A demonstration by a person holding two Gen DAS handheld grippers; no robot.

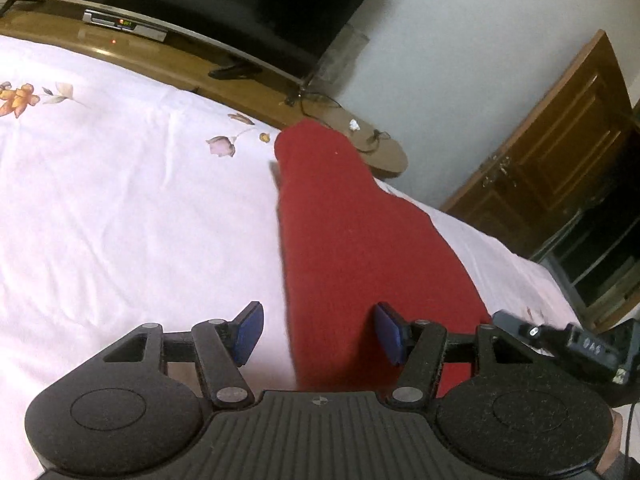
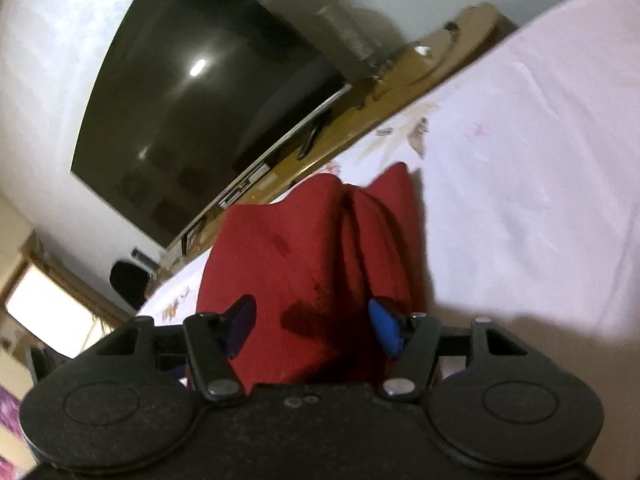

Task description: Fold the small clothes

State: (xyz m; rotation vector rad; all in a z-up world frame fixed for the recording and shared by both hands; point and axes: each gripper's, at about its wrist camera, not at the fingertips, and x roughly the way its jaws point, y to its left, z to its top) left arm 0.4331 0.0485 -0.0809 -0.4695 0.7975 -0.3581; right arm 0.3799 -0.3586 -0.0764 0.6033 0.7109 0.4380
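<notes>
A dark red garment (image 1: 352, 232) lies as a long folded strip on the white flowered bedsheet (image 1: 120, 200), running away toward the bed's far edge. My left gripper (image 1: 319, 332) hovers over its near end, open, its blue pads (image 1: 250, 330) apart. The cloth's left edge runs between them and neither pad presses on it. In the right wrist view the same red garment (image 2: 312, 248) shows a crease down its middle. My right gripper (image 2: 312, 326) is open just above it, and the cloth spans the gap under the fingers without being pinched.
A wooden bench (image 1: 248, 76) with a set-top box (image 1: 124, 24) and a big dark television (image 2: 200, 100) runs along the bed's far side. A wooden door (image 1: 560, 152) stands at the right. A dark part of the other gripper (image 1: 576, 340) shows at the right edge.
</notes>
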